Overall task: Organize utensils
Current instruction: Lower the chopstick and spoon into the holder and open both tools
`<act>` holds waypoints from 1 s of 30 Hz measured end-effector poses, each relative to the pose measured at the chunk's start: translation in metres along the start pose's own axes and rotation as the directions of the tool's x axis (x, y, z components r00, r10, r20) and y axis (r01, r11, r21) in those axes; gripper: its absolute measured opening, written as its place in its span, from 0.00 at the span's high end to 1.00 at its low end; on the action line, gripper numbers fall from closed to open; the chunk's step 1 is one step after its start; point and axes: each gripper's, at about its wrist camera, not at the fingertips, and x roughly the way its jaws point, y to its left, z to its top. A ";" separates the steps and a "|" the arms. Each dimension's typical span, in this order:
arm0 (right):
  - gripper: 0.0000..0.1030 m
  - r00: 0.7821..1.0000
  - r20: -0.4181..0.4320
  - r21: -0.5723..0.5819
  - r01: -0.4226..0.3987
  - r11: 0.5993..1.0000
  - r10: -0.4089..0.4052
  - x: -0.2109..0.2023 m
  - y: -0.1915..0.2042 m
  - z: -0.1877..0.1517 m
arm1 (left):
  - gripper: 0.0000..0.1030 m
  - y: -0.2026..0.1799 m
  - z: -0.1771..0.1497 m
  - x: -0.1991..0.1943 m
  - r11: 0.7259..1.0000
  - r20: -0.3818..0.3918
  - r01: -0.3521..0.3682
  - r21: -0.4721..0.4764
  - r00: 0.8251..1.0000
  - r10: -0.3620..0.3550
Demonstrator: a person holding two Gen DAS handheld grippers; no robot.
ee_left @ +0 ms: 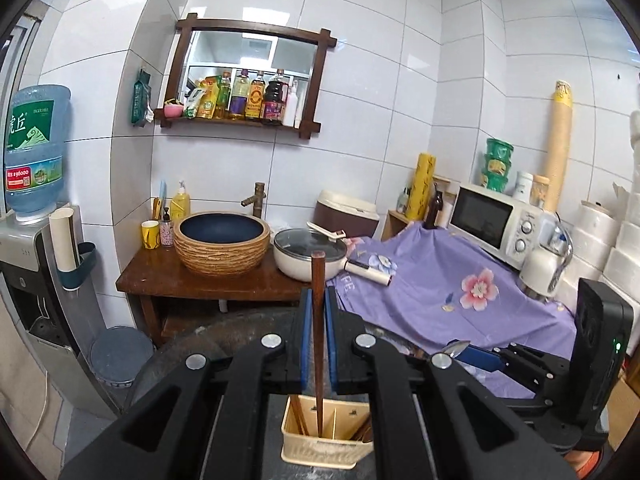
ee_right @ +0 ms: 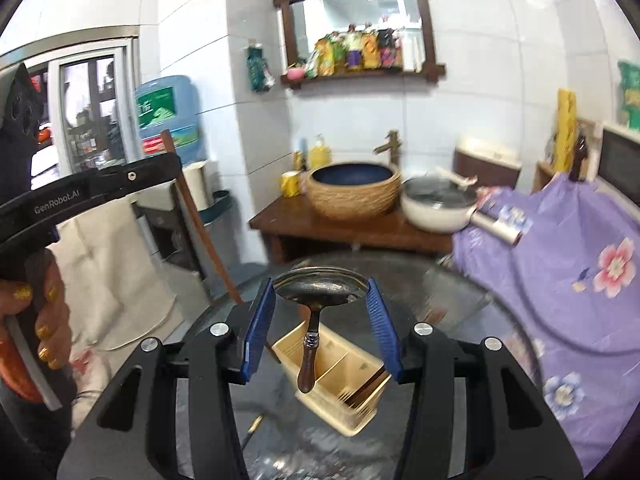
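My left gripper (ee_left: 319, 304) is shut on a dark wooden chopstick (ee_left: 318, 340) that stands upright, its lower end inside the cream divided utensil holder (ee_left: 320, 436) below. The holder has other wooden utensils in it. My right gripper (ee_right: 322, 300) is shut on the bowl of a metal spoon (ee_right: 322, 289); its dark handle hangs down above the cream holder (ee_right: 340, 384). The right gripper also shows in the left wrist view (ee_left: 460, 350), and the left gripper and chopstick show at the left of the right wrist view (ee_right: 196, 216).
The holder stands on a dark round glass table (ee_right: 440, 300). Behind are a wooden stand (ee_left: 208, 284) with a basin (ee_left: 222, 242), a white pan (ee_left: 308, 256), a purple floral cloth (ee_left: 440, 296), a microwave (ee_left: 492, 220) and a water dispenser (ee_left: 28, 240).
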 end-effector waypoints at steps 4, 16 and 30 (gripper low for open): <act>0.54 0.998 0.001 -0.011 0.061 0.998 -0.061 0.022 -0.004 0.002 | 0.93 -0.001 -0.004 0.025 1.000 -0.011 -0.011 -0.014 1.000 0.011; 0.54 0.986 -0.096 -0.033 0.130 0.991 -0.133 0.090 -0.012 -0.085 | 0.93 0.016 -0.086 0.097 0.998 -0.167 -0.046 -0.029 0.985 0.041; 0.54 0.983 -0.101 -0.076 0.147 0.986 -0.154 0.108 -0.007 -0.128 | 0.93 0.023 -0.139 0.121 0.998 -0.246 -0.064 -0.011 0.967 0.060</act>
